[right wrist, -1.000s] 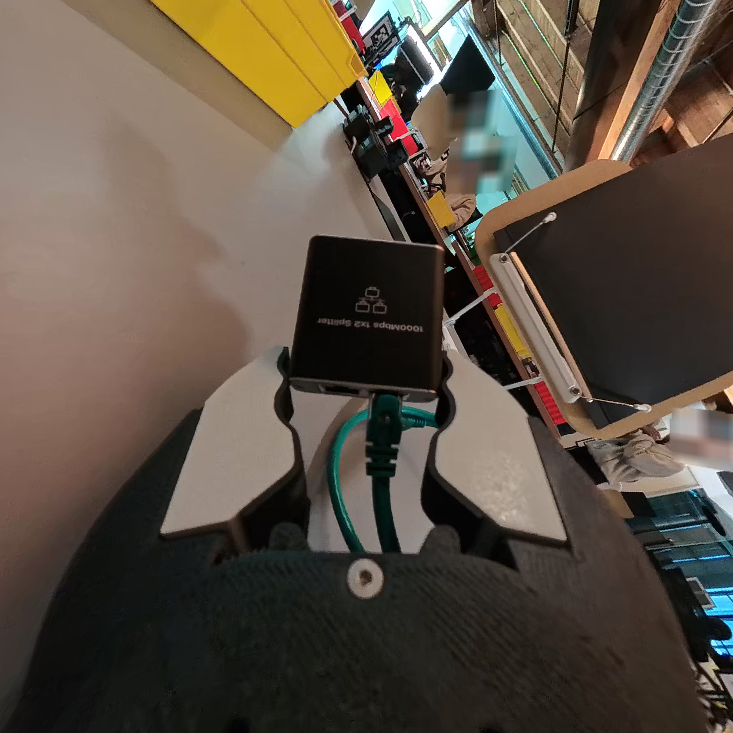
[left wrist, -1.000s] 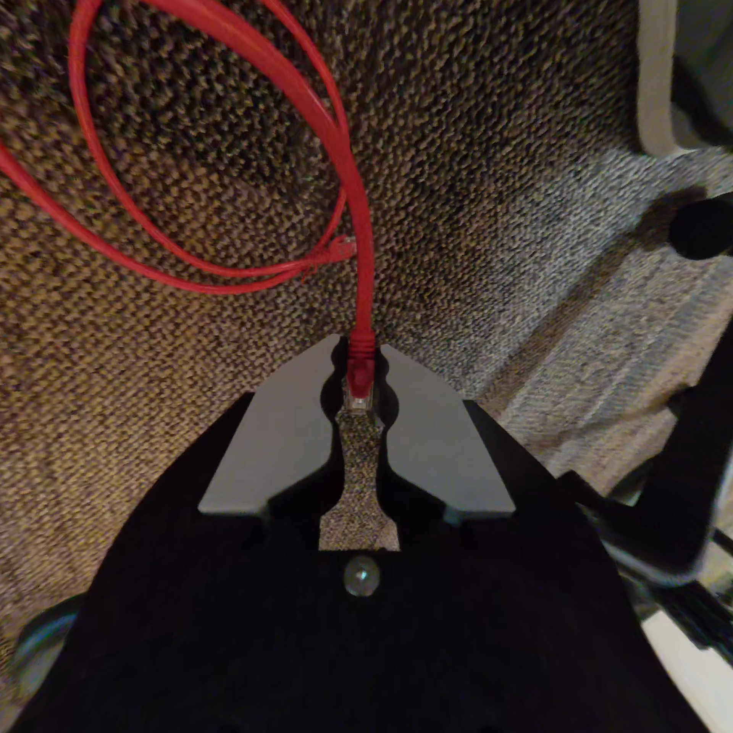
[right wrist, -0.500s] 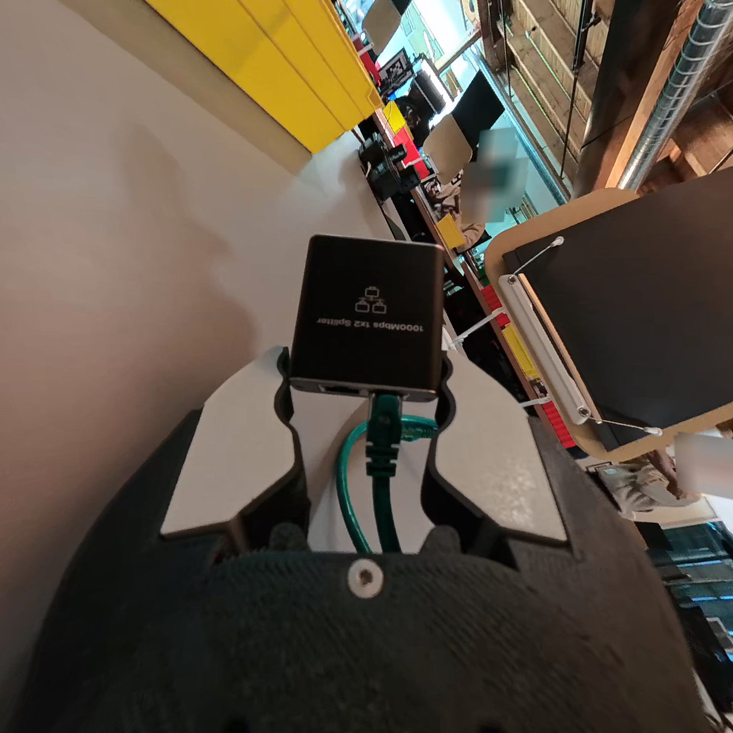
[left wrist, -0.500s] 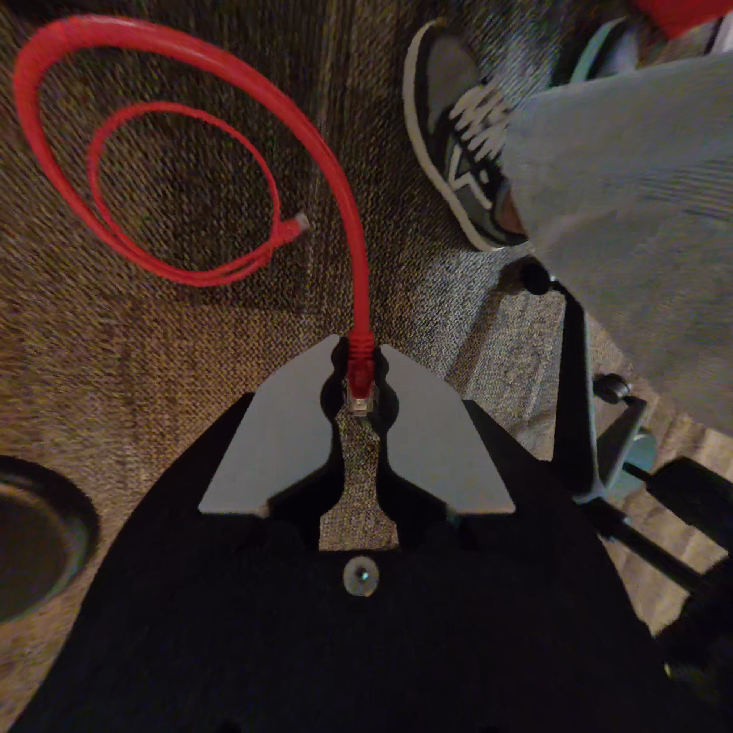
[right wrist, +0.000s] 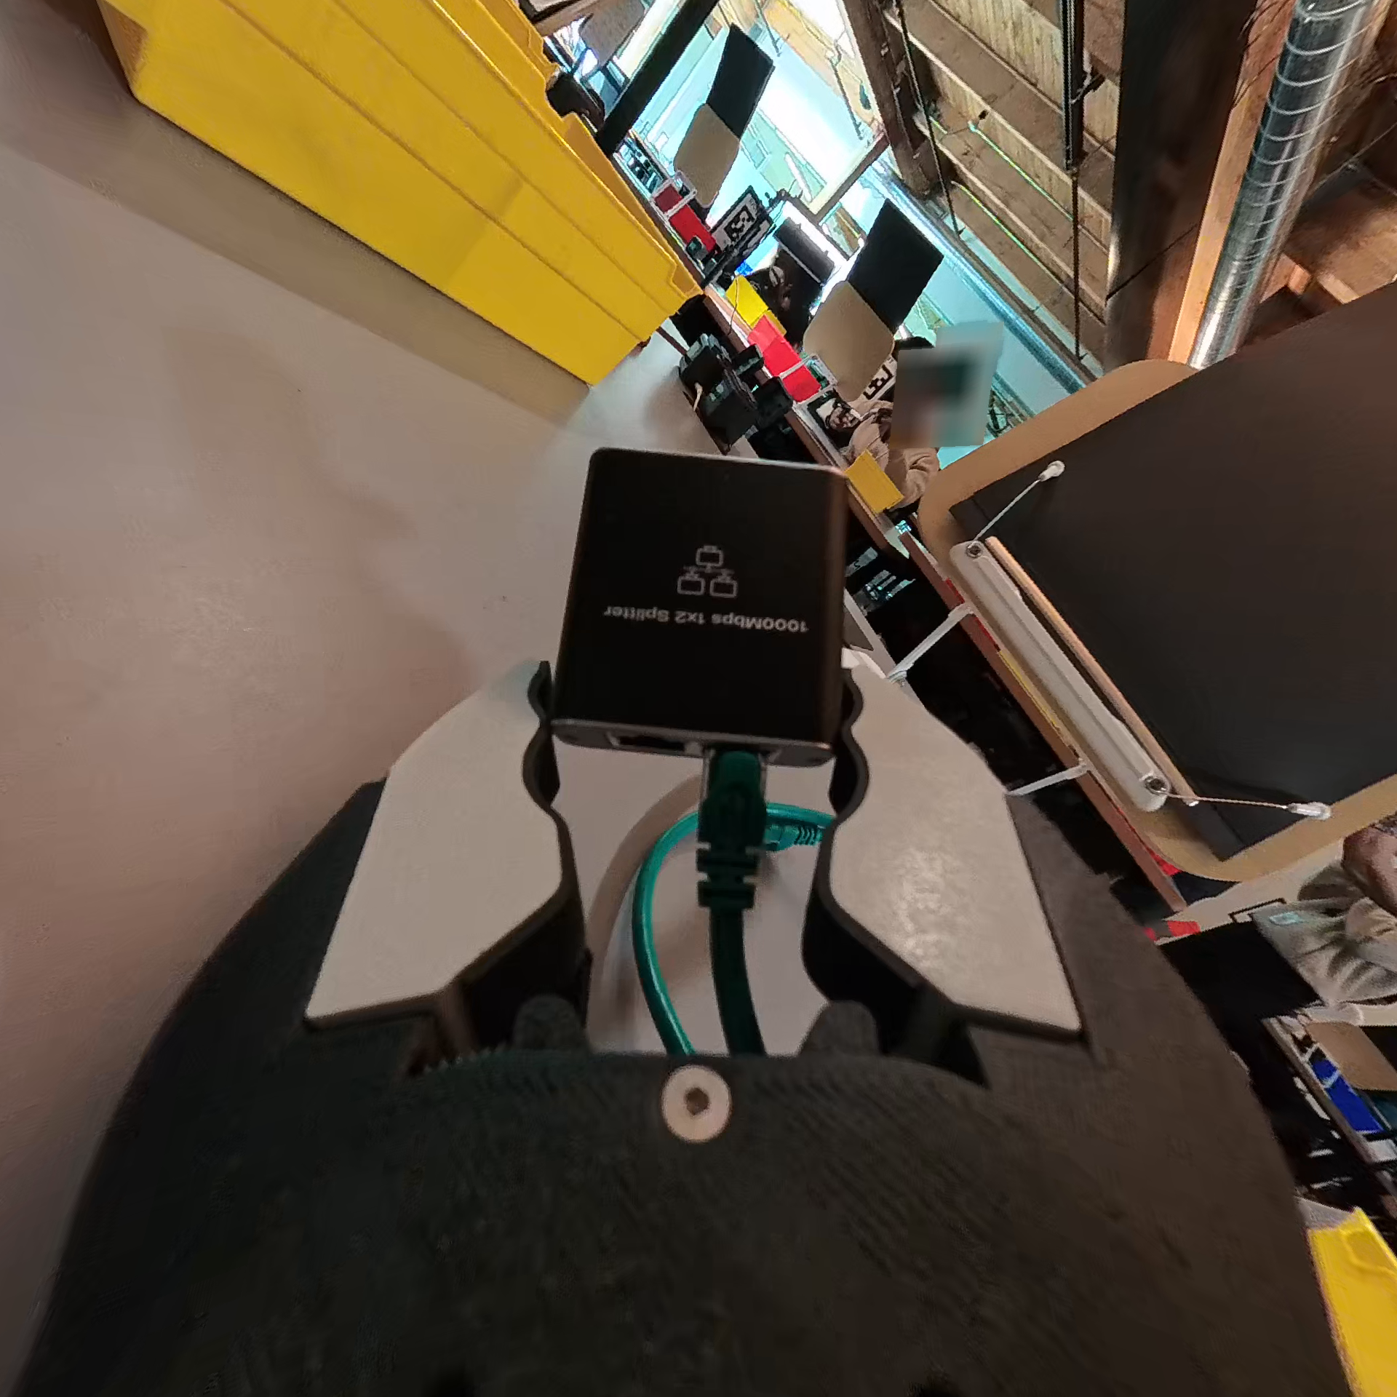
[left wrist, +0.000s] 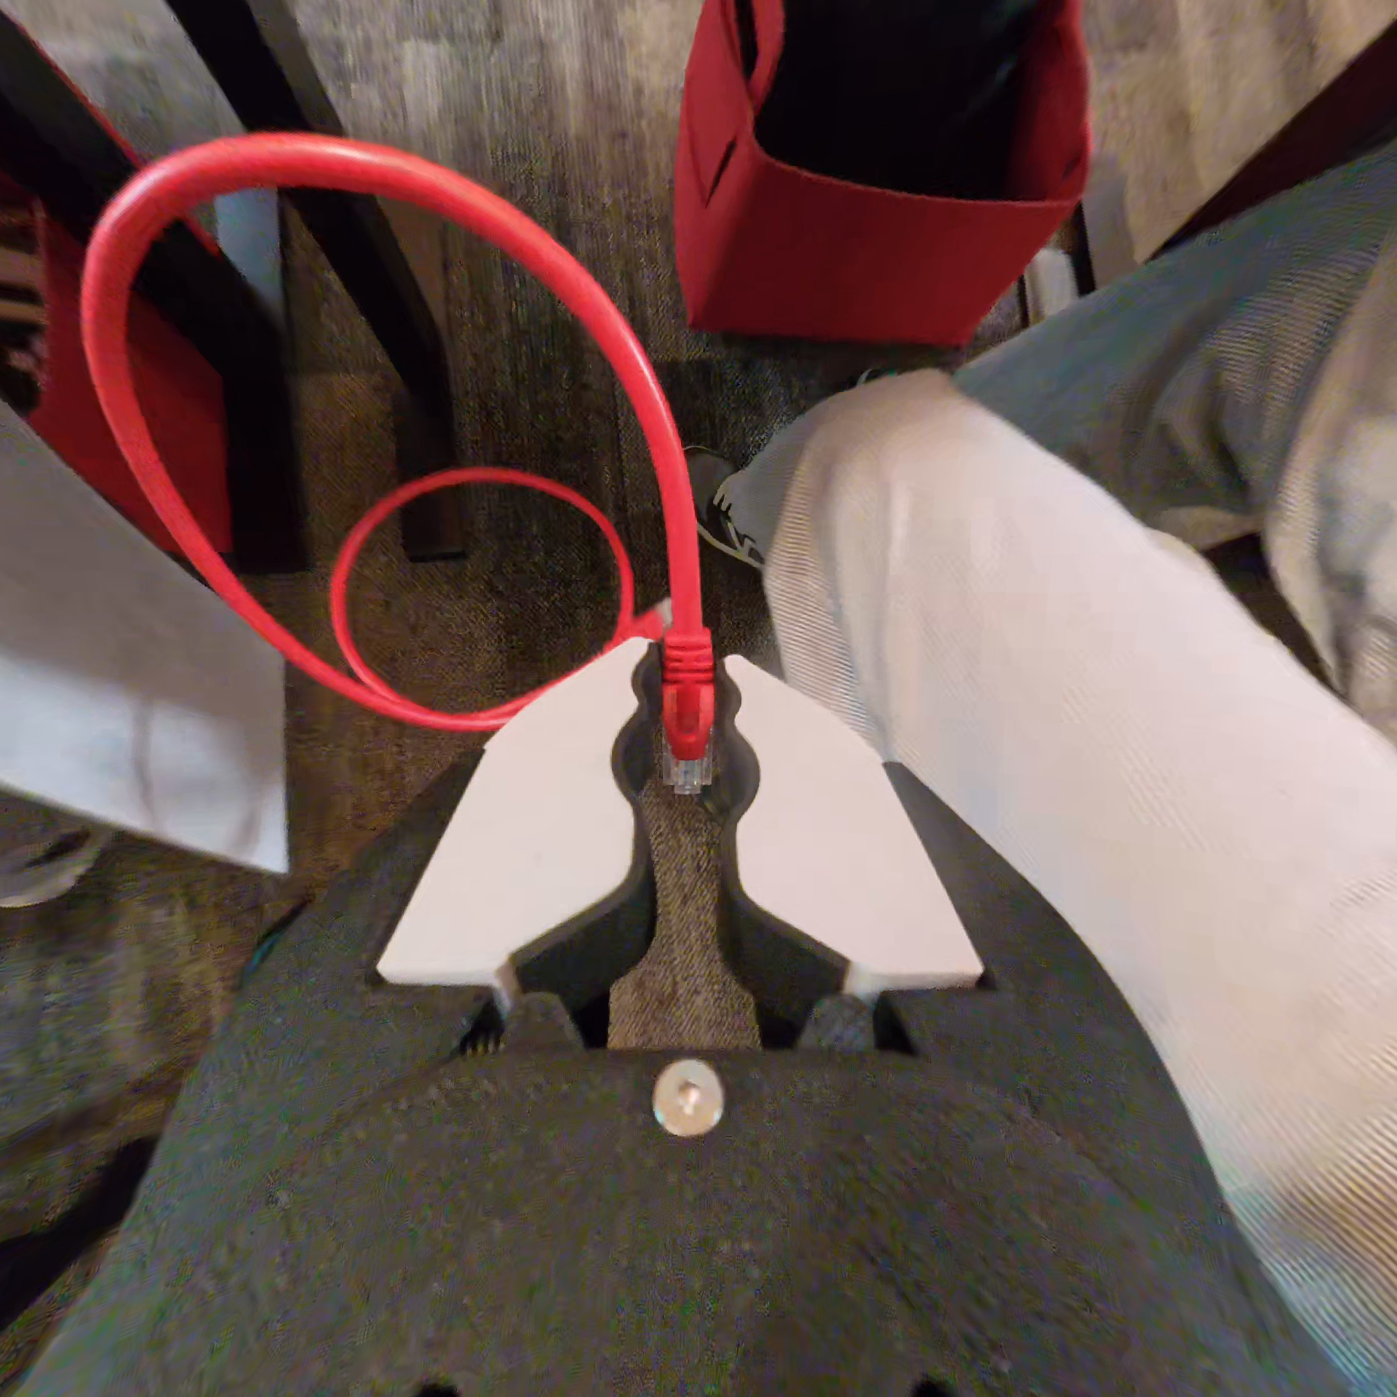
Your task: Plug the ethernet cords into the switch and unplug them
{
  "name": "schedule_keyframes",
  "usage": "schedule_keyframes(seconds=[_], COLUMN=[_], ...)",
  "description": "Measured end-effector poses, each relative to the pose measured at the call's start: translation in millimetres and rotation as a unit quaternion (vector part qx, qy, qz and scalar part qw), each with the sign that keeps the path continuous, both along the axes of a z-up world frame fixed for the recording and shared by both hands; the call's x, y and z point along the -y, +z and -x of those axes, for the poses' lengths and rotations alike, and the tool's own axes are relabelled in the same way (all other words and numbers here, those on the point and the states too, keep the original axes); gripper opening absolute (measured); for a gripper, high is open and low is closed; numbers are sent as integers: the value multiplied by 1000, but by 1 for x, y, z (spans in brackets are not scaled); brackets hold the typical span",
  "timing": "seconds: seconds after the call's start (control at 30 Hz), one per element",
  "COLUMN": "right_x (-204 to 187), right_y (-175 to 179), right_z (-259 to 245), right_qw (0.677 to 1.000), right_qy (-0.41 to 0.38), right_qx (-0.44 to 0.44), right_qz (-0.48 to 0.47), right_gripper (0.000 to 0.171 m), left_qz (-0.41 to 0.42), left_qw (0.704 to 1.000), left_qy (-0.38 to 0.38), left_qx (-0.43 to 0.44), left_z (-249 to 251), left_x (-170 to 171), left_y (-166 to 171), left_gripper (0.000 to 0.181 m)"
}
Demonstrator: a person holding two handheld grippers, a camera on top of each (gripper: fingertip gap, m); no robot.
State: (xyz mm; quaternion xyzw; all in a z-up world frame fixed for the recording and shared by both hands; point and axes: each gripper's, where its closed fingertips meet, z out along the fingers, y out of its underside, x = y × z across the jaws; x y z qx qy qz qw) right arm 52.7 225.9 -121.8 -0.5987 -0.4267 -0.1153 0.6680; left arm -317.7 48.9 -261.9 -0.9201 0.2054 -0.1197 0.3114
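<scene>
since the earlier frame my left gripper (left wrist: 684, 707) has swung away from plain carpet, so a pale trouser leg (left wrist: 1058, 718) now fills the right of its view and a red bin (left wrist: 869, 249) sits on the floor ahead, while the red cord (left wrist: 317, 162) loops differently than before; my right side has barely shifted, only the room behind it has slid a little. my left jaws are clenched on the red boot of that cord, its clear plug (left wrist: 686, 772) pointing back toward me between the fingers, and the cord rises out of the tips, arcs left in a big loop, then curls into a smaller ring whose loose far end (left wrist: 656, 618) hangs just beside the fingertips. dark furniture legs (left wrist: 378, 249) and another red bin (left wrist: 136, 423) show at upper left, and a pale panel (left wrist: 113, 680) cuts in from the left edge. my right gripper (right wrist: 695, 710) is grasping the switch (right wrist: 703, 590), a small black box held by its sides, its port face turned toward me. a green cord (right wrist: 726, 854) is plugged into the right port; the left port beside it looks empty. the green cord runs back under my body and curls round, its other plug (right wrist: 794, 828) lying near the right finger. below is a white table (right wrist: 227, 529), with yellow bins (right wrist: 423, 166) stacked at its far side and a dark board (right wrist: 1209, 590) on the right
</scene>
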Motion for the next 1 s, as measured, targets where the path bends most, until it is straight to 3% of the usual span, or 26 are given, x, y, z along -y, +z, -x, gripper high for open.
schedule_keyframes(seconds=[0.03,0.3,0.43,0.57,0.7,1.0], right_x=[0,-2,-3,-3,-6,-17], right_y=[0,1,-3,0,3,4], right_z=[0,-2,0,-2,-12,-50], right_qw=[1000,1000,1000,1000,999,997], right_qy=[0,3,1,1,-15,-22], right_qx=[-2,-17,-4,-18,-29,-56], right_qz=[1,15,20,18,18,44], right_gripper=[72,72,72,72,72,71], left_qz=[-3,-170,-244,-309,-307,-247], left_qw=[1000,974,957,932,931,936], left_qy=[-11,-93,-131,-171,-196,-246], left_qx=[-14,-120,-89,-80,-29,55], left_z=[-7,-88,-151,-208,-254,-293], left_x=[9,34,35,19,-13,-108], left_y=[22,215,305,363,365,283], left_gripper=[13,12,12,13,12,13])
